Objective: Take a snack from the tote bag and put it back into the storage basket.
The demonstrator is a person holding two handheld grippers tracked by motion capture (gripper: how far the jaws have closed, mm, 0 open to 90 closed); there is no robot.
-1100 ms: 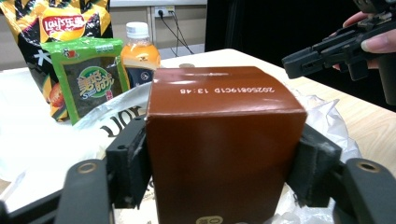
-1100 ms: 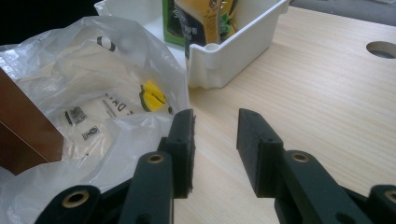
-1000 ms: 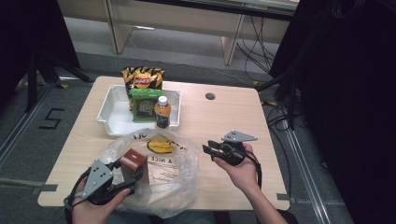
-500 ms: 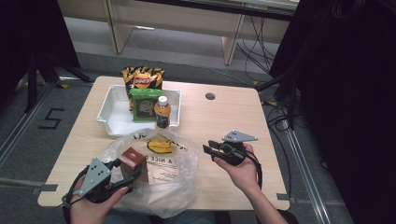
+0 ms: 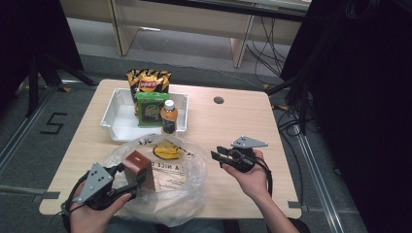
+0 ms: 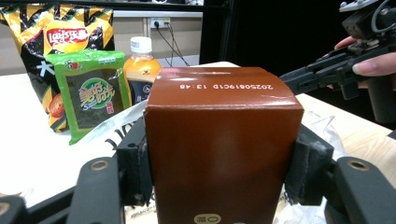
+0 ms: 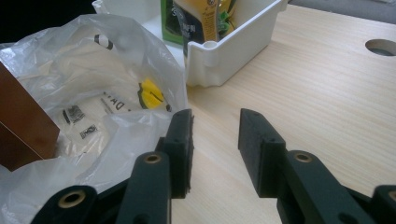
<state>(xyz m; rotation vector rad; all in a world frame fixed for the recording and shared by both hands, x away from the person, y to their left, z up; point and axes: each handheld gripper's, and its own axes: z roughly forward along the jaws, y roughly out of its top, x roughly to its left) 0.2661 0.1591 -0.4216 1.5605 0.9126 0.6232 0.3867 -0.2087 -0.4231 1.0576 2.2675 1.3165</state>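
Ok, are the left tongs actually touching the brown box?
Touching. The left gripper view shows the left tongs with both pads pressed flat against the brown box's sides.

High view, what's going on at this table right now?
A person works with a gripper in each hand. The left gripper is shut on a brown box, holding it at the mouth of a clear plastic bag on the table. The right gripper hovers open beside the bag, holding nothing. Behind, a white tray holds a chips bag, a green seaweed pack and a juice bottle.
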